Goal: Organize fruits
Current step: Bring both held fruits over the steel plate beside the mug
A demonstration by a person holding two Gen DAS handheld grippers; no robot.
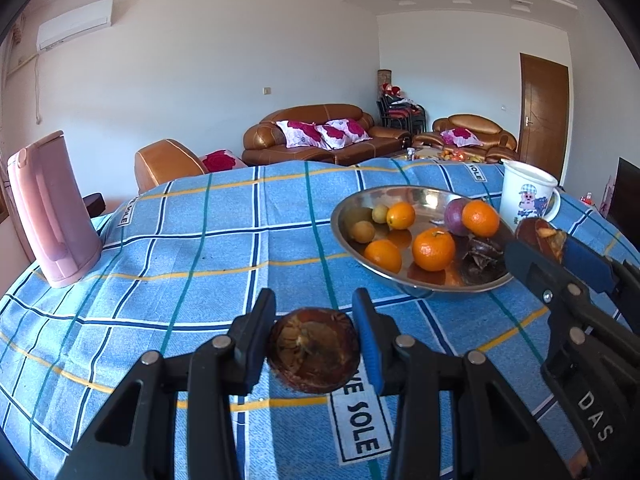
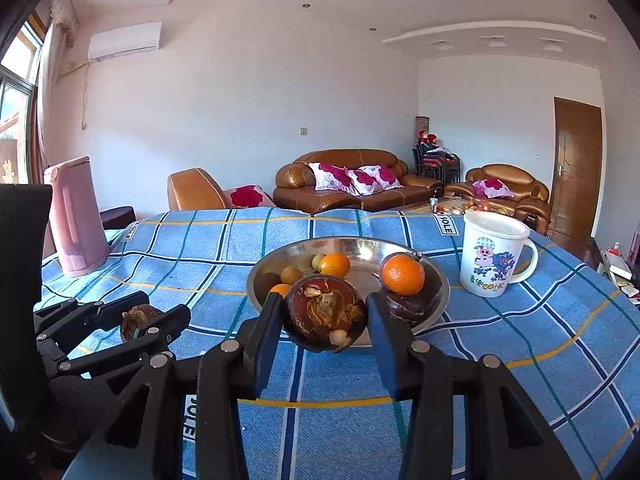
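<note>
Mangosteens: one is pinched in the left gripper above the tablecloth's "SOLE" label, another clamped by the right gripper before the steel bowl of oranges. "DAS" marks the right gripper's body; the cartoon mug reads "OOHK".

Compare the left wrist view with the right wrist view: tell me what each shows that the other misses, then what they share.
Only the left wrist view shows the purple fruit in the metal bowl. Only the right wrist view shows the window. Both show the left gripper shut on a dark mangosteen, the right gripper shut on a second mangosteen, the pink kettle and the cartoon mug.
</note>
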